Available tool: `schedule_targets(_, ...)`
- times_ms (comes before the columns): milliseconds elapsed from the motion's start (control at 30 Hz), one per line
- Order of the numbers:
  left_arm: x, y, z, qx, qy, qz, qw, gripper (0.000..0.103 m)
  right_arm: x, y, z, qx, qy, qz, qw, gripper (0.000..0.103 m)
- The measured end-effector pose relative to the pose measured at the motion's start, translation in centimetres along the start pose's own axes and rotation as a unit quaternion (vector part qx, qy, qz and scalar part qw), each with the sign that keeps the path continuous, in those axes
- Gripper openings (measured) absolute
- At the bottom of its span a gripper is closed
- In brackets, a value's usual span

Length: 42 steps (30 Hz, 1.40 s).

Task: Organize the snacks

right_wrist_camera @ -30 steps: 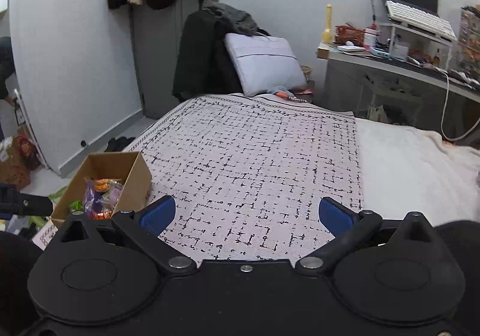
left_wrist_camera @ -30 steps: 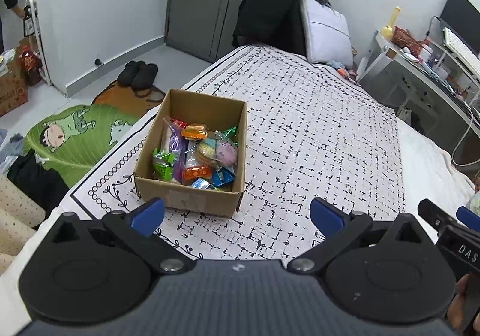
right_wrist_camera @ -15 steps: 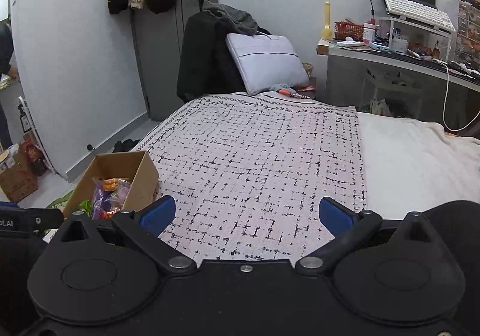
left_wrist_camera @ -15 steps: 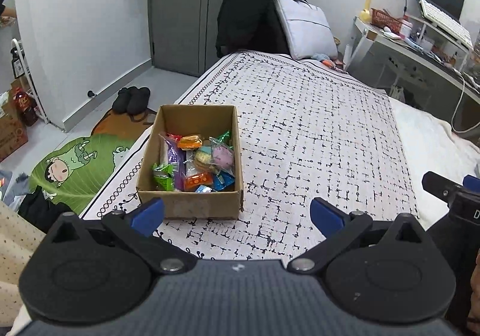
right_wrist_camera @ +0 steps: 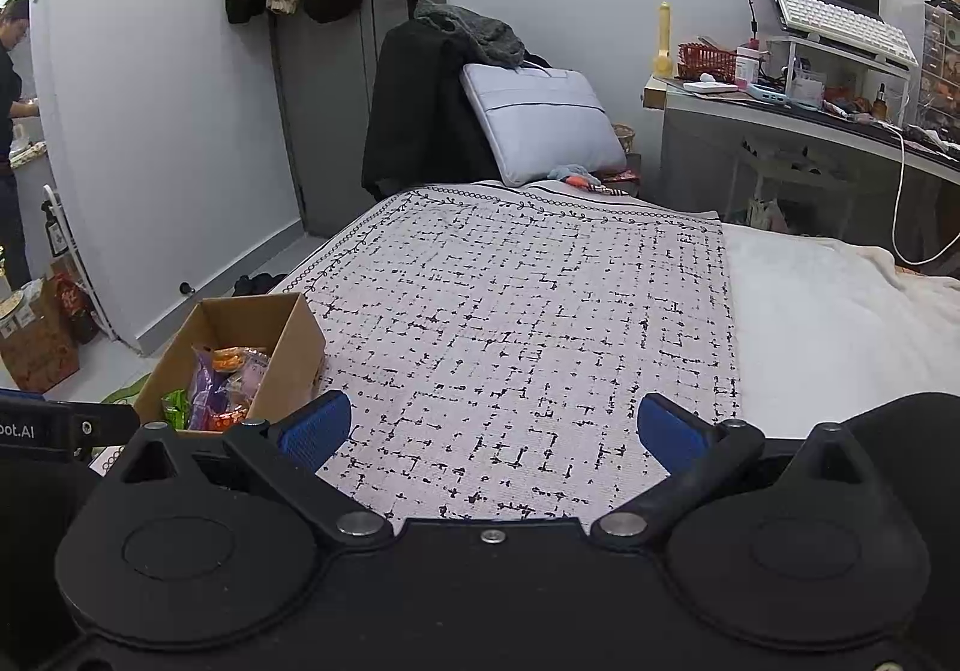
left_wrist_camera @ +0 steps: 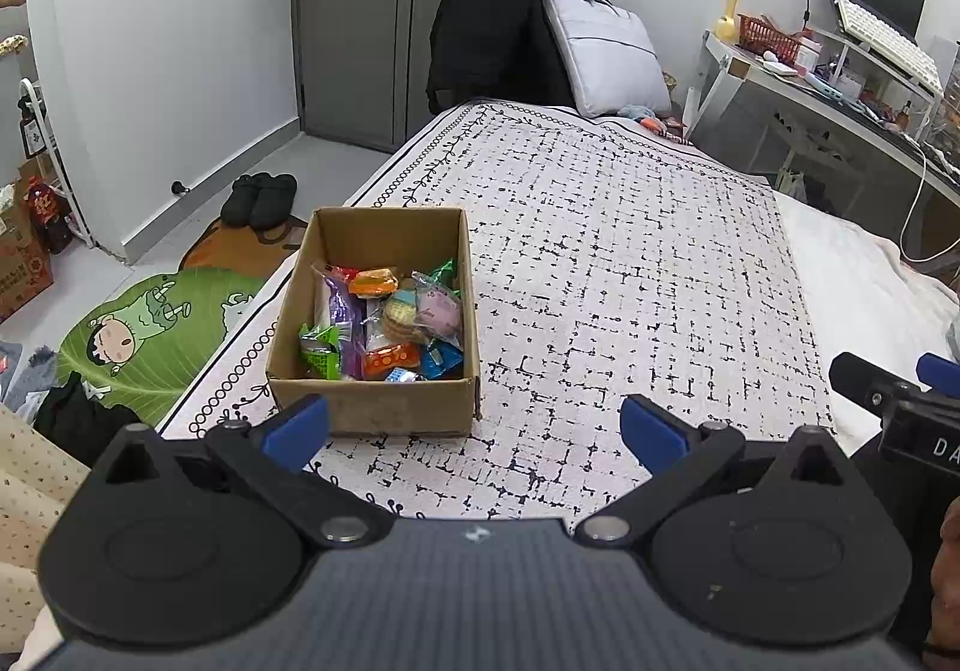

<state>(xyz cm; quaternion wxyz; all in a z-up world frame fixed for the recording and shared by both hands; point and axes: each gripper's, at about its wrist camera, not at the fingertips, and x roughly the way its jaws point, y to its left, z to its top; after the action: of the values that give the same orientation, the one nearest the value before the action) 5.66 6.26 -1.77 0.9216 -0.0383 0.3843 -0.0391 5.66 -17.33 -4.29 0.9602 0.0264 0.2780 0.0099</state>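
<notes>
A brown cardboard box [left_wrist_camera: 384, 236] sits near the left edge of the patterned bed cover [left_wrist_camera: 630, 263]. Several wrapped snacks [left_wrist_camera: 384, 323] in orange, green, purple and blue fill its near half. My left gripper [left_wrist_camera: 474, 428] hangs open just in front of the box, its left blue pad overlapping the box's near wall. In the right wrist view the same box [right_wrist_camera: 258, 347] shows at the lower left with snacks [right_wrist_camera: 216, 386] inside. My right gripper [right_wrist_camera: 495, 425] is open over the bare cover, right of the box, holding nothing.
A grey cushion [left_wrist_camera: 606, 50] and a dark jacket on a chair [left_wrist_camera: 486, 23] stand at the bed's far end. A cluttered desk [right_wrist_camera: 810, 113] runs along the right. A green floor mat [left_wrist_camera: 144, 329] and shoes [left_wrist_camera: 258, 197] lie left of the bed. A person [right_wrist_camera: 12, 71] stands at far left.
Both grippers have tilted up and drawn back a little, so more of the room shows. The box and snacks have not moved. Both grippers stay open.
</notes>
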Motion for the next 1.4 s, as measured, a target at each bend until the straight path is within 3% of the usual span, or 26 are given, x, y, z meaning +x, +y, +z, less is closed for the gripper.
schedule_targets(1400, -0.57, -0.19, 0.06, 0.005, -0.006, -0.005, 1.0, 0.103, 0.13, -0.42, 0.04, 0.01, 0.005, -0.031, 0.999, 0.103)
